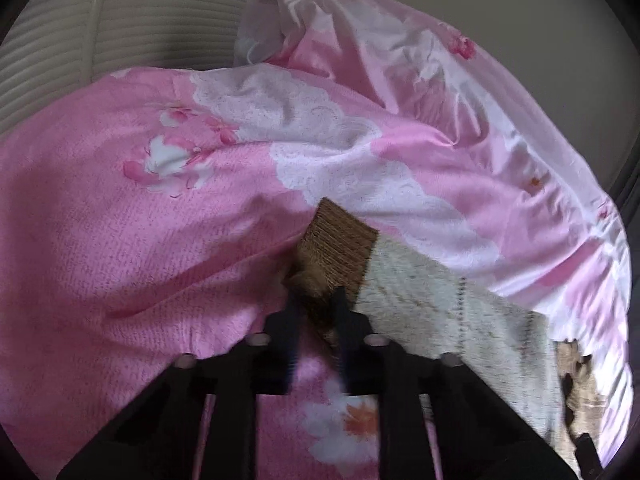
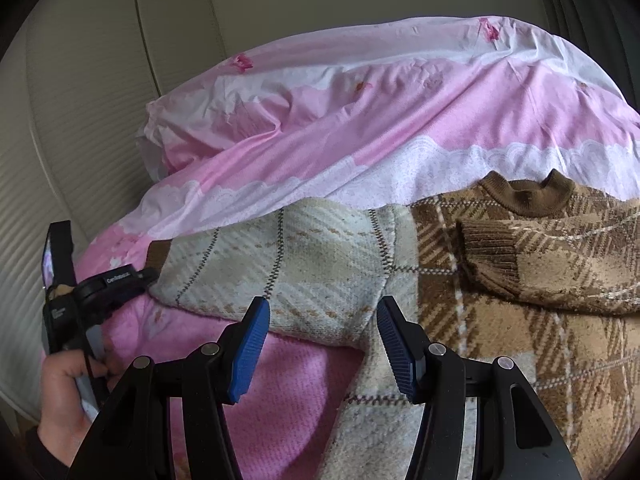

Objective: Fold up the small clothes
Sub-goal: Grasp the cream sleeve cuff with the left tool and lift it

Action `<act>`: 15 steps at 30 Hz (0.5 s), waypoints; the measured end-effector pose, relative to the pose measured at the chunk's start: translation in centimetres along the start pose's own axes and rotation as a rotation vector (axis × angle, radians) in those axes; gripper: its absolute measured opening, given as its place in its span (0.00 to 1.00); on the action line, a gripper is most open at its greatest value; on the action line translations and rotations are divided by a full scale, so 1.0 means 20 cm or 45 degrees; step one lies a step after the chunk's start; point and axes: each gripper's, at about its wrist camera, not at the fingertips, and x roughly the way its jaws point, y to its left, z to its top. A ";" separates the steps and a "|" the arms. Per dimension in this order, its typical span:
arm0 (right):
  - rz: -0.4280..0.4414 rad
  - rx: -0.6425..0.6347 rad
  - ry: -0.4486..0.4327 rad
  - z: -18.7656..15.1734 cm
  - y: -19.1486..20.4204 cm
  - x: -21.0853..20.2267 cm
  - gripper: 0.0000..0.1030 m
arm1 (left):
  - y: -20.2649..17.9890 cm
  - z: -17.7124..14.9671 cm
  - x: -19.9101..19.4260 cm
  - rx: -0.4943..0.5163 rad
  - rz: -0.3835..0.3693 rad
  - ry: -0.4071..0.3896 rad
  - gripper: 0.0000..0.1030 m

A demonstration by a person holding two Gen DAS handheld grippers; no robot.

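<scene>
**Left gripper clamped on sleeve cuff; right gripper apart over sweater**

The left gripper has its jaws together on the brown ribbed cuff of the sweater's outstretched sleeve. The cuff emerges directly ahead of the fingertips. The sleeve, showing its pale cream reverse side, runs off to the right of this tool.

The right gripper stands with its jaws apart. Its blue pads do not press on anything. The cream fabric where the sleeve joins the body lies below and between them. Ahead and to the right of this tool lies the brown plaid sweater, spread flat, with its second sleeve folded across the chest and its brown collar at the far edge.

To the left of the right gripper, a hand holds the left tool.

Beyond both tools, a pink floral bedcover rises in a crumpled mound. A louvred door stands farthest back.
</scene>
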 end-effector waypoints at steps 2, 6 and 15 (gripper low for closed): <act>-0.005 0.007 -0.007 0.01 -0.03 -0.02 0.54 | -0.03 0.00 -0.04 0.022 0.014 -0.024 0.11; -0.019 0.048 -0.014 0.03 -0.12 -0.06 0.54 | -0.14 -0.01 -0.15 0.074 0.011 -0.081 0.11; -0.101 0.114 -0.067 0.10 -0.41 -0.26 0.54 | -0.62 -0.07 -0.41 0.224 -0.115 -0.160 0.10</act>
